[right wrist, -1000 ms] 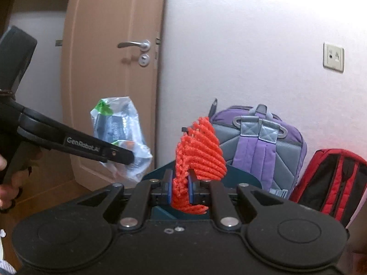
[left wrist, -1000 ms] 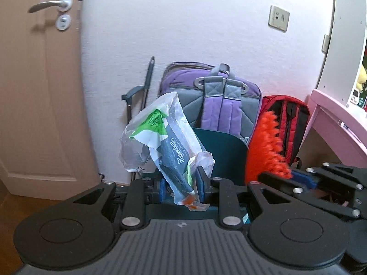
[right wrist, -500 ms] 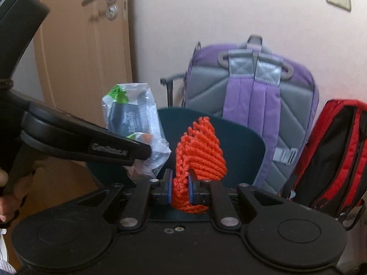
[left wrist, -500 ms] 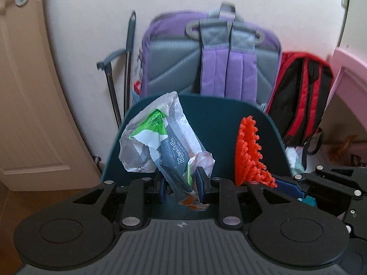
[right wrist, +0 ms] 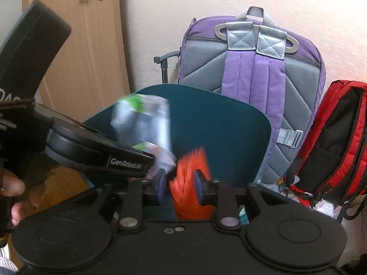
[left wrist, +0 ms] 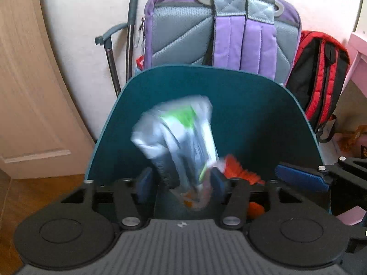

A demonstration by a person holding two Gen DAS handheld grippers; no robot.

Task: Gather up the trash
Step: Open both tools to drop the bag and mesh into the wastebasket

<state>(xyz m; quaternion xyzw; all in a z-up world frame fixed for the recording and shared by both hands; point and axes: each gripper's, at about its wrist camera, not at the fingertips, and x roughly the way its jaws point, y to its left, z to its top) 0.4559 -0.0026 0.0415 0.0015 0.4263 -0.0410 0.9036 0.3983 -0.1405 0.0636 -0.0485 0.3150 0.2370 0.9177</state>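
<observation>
Against the wall we see backpacks point(left wrist: 220, 29) behind a teal bin point(left wrist: 252, 114) — our left gripper point(left wrist: 181, 181) and right gripper point(right wrist: 179, 184) have just been opening, jaws apart, wrapper point(left wrist: 181, 137) and orange mesh point(right wrist: 190, 183) blurred between them

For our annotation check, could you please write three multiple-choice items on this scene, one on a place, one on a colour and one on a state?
1. Where does the purple backpack stand?
A. Against the wall behind the teal bin
B. Inside the bin
C. On the pink furniture

2. What colour is the netting between the right tool's pads?
A. Blue
B. Orange-red
C. Yellow

3. How does the left tool stand to the plastic wrapper?
A. Clamped shut on it
B. Pads apart, wrapper loose between them
C. Far from it

Answers: 1 A, its back panel rises past the bin's far rim. 2 B, the blurred mesh is bright orange-red. 3 B, its jaws have just been opening and gaps show beside the blurred wrapper.
</observation>
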